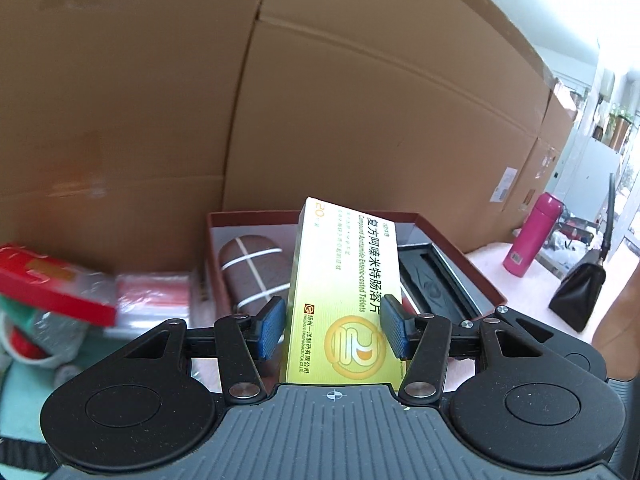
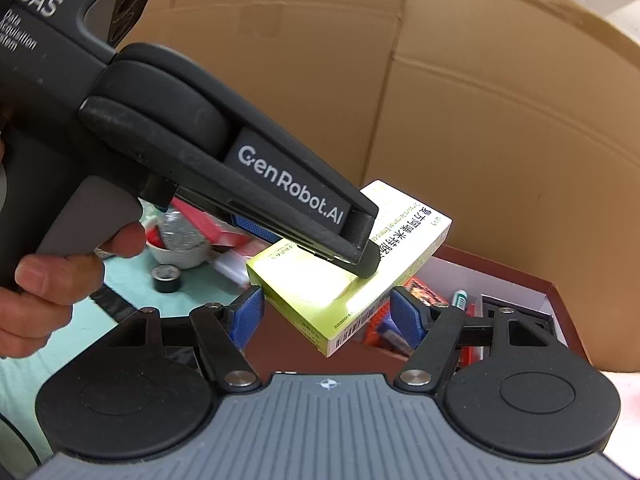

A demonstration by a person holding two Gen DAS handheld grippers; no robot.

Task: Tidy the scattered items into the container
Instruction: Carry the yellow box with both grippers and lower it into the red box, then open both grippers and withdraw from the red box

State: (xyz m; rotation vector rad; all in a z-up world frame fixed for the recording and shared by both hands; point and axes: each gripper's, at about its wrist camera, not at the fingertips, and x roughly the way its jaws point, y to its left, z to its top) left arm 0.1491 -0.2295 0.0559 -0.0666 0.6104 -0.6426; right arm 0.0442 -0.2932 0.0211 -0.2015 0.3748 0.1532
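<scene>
A yellow-green medicine box (image 1: pixel 344 292) hangs in the air, and my left gripper (image 1: pixel 334 330) is shut on it with a blue pad on each long side. Just beyond it lies the dark red container (image 1: pixel 256 215) with a white inside, holding a brown case with white bands (image 1: pixel 250 268) and a black insert (image 1: pixel 436 284). In the right wrist view the same medicine box (image 2: pixel 340 276) hovers at the container's (image 2: pixel 554 292) near left edge. My right gripper (image 2: pixel 328 318) is open below it, its pads clear of the box.
Tall cardboard boxes (image 1: pixel 360 100) wall off the back. A red box (image 1: pixel 52 284) and plastic bags (image 1: pixel 152 296) lie left of the container. At the right stand a pink bottle (image 1: pixel 532 236) and a black handbag (image 1: pixel 580 292). A bowl (image 2: pixel 180 252) and a black tape roll (image 2: pixel 168 278) sit on the teal mat.
</scene>
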